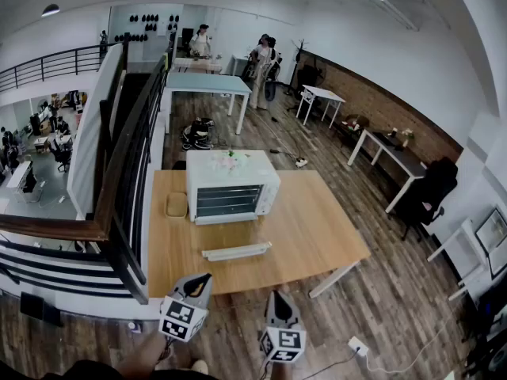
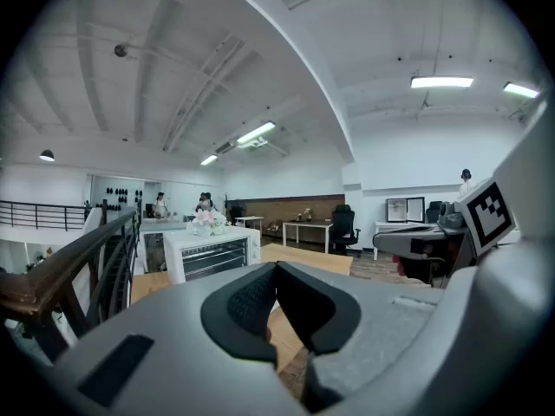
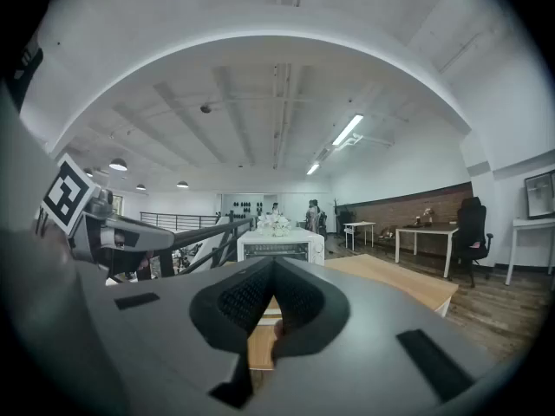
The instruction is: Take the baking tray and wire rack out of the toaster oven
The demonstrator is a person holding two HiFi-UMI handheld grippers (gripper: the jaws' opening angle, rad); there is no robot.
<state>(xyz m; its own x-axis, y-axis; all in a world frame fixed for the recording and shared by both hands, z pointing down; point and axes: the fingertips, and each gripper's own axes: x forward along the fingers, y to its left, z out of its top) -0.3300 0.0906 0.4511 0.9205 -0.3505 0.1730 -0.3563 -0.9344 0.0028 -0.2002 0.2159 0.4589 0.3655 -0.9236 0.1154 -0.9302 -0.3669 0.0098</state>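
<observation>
- Starting is judged to be the step in hand: nothing has been taken out yet. The toaster oven (image 1: 231, 187) stands toward the far edge of the worktop (image 1: 317, 228), at 12 o'clock from both grippers.
- The left gripper (image 2: 276, 271) is seen with its jaws pressed together on nothing. The right gripper (image 3: 271, 267) is likewise closed and empty. Both are held near the worktop's near edge, well apart from the oven.
- Horizontal bars behind the oven window are taken to be the wire rack (image 1: 226, 200). The baking tray cannot be picked out and is presumed to be inside.
- The door appears closed, so the next move is judged to call for a reach forward, the jaws spread, and the door pulled down by its top edge.
- A long white strip (image 1: 237, 251) lies at 6 o'clock from the oven, across the approach, and may have to be cleared or reached over.
- A small beige dish (image 1: 176, 205) sits just beside the oven at 9 o'clock.
- Pale flowers (image 1: 230, 161) rest on the oven's top and could be shaken if the oven is tugged.
</observation>
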